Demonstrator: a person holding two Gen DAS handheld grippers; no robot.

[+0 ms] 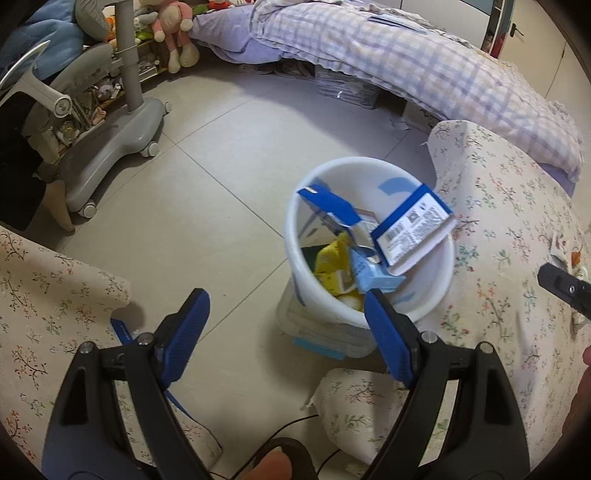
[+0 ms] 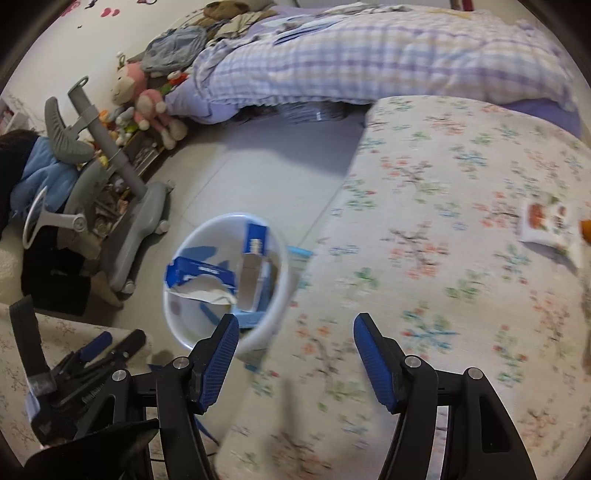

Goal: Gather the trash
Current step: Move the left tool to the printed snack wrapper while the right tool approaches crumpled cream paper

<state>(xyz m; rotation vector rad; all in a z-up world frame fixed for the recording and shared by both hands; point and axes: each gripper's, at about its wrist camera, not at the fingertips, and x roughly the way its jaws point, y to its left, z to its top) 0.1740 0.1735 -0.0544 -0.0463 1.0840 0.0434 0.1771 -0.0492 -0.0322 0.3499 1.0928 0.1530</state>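
A white bucket stands on the tiled floor beside a floral-covered surface. It holds blue and white cartons and a yellow wrapper. My left gripper is open and empty, just above the bucket's near rim. In the right wrist view the bucket sits left of my right gripper, which is open and empty over the floral cover's edge. A white snack packet lies on the cover at the far right. The left gripper shows at lower left.
A grey wheeled chair base stands at left. A bed with a plaid quilt runs along the back, with plush toys at its left end. A second floral-covered piece is at lower left. A black cable runs on the floor.
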